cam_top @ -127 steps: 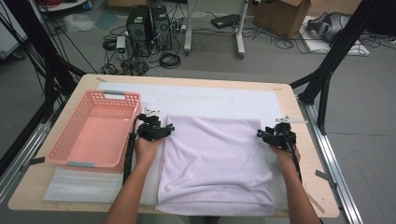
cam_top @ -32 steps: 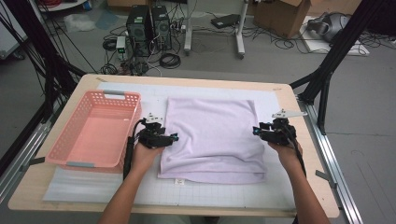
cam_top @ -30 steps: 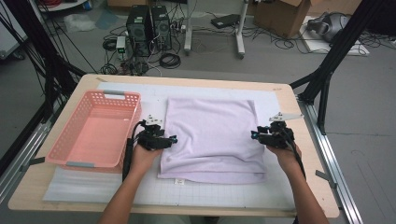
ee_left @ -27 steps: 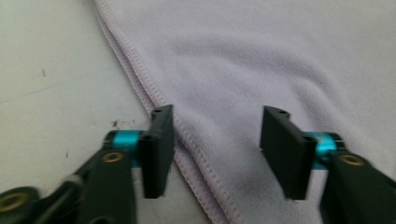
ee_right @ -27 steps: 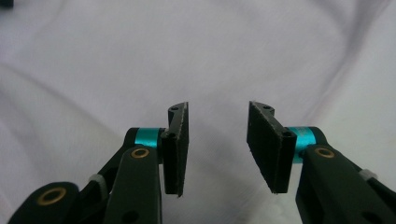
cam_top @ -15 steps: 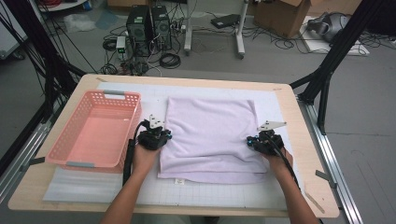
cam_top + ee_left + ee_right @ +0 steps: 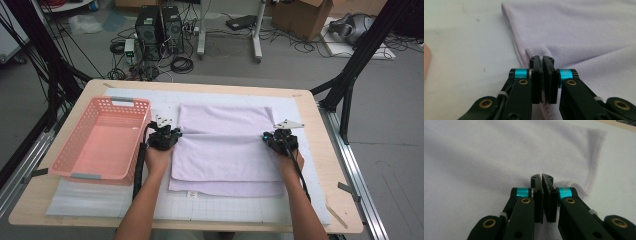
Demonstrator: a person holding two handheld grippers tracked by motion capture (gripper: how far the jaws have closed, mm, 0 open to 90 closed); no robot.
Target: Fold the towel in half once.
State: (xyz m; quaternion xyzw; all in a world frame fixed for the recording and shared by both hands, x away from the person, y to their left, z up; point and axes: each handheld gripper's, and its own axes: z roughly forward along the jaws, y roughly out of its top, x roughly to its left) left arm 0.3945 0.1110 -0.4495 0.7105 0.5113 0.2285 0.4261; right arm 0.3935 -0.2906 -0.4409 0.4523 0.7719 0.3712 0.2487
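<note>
A folded lavender cloth (image 7: 227, 155) lies flat on the white mat in the middle of the table. My left gripper (image 7: 172, 136) is at its left edge and my right gripper (image 7: 267, 137) at its right edge, about halfway along each side. In the left gripper view the jaws (image 7: 541, 60) are shut on the cloth's hemmed edge (image 7: 579, 32). The right gripper view shows the same: that gripper (image 7: 542, 178) pinches a fold of the cloth (image 7: 486, 157) beside its stitched hem. A shallow crease runs across the cloth between the two grips.
An empty pink plastic basket (image 7: 125, 102) stands at the left of the table, close to my left hand. The white gridded mat (image 7: 300, 107) covers most of the wooden tabletop. Black frame posts rise at both sides.
The cloth, spread wider at first, now lies folded. Both grippers moved inward from beside the cloth onto its side edges and shut on them; the right hand also dropped lower.
</note>
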